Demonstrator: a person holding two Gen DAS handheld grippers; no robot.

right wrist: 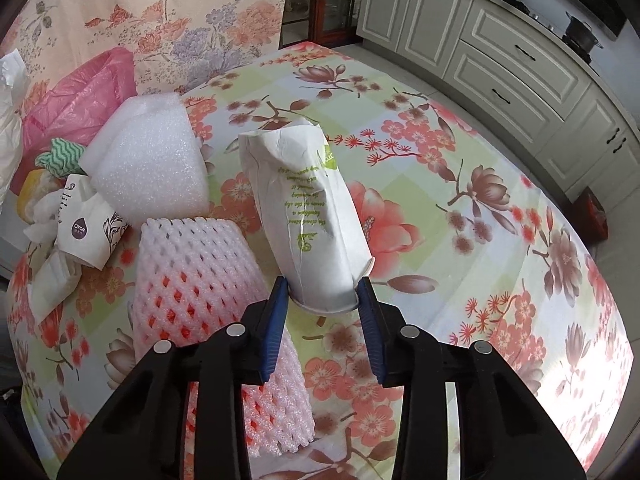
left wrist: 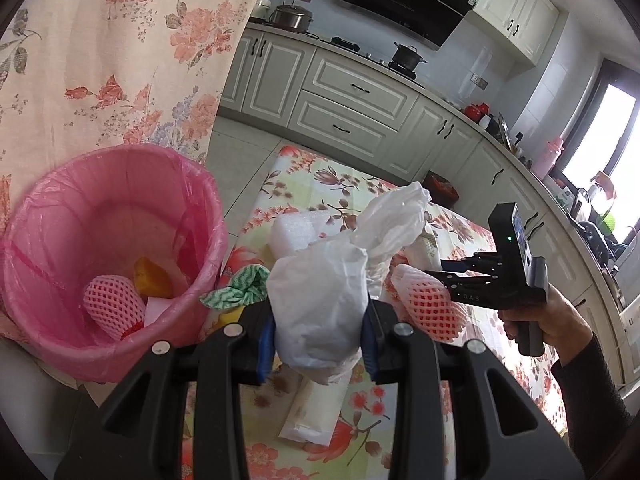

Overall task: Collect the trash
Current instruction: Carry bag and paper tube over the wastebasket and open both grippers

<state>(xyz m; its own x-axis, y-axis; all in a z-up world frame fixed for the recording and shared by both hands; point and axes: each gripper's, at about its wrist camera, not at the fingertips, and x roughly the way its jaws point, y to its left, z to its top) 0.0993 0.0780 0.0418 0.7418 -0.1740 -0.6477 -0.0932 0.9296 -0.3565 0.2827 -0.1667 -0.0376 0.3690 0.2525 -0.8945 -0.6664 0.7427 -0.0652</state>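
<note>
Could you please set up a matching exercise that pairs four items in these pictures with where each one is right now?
Things:
1. white plastic bag
2. crushed paper cup
3. orange peel
4. white foam block

Places:
A. lying on the floral tablecloth, touched by no tool
B. inside the pink-lined bin
C. between the pads of the left tool
D. between the pads of the right tool

Pairs: 1-C, 2-D, 3-B, 4-A
</note>
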